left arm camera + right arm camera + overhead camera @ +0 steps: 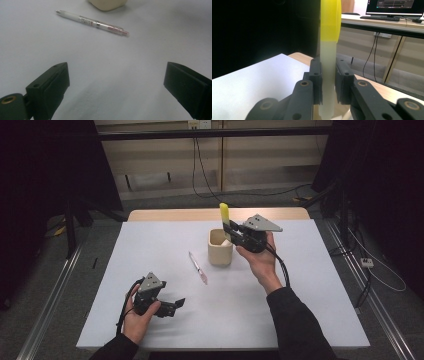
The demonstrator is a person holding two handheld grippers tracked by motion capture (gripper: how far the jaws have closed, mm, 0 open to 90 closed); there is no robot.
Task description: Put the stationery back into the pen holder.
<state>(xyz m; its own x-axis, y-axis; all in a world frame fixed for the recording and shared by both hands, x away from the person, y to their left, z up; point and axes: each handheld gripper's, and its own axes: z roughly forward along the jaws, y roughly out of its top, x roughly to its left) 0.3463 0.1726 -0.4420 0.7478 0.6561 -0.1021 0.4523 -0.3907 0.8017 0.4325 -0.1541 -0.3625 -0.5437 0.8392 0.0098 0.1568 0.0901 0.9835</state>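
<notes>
My right gripper (233, 231) is shut on a yellow-capped highlighter (225, 217), which stands upright over the beige pen cup (220, 247). In the right gripper view the highlighter (329, 57) is clamped between the two black pads, yellow cap on top, pale body below. A white pen with a pink end (198, 268) lies on the white table left of the cup. In the left gripper view that pen (92, 23) lies ahead, with the cup's base (107, 3) beyond it. My left gripper (175, 304) rests near the table's front left, open and empty, jaws wide apart (116, 82).
The white table (150, 245) has a wooden strip along its far edge. Black curtains and stands flank both sides. Cables run over the floor at the right and back. A desk with a monitor (394, 6) stands behind the table.
</notes>
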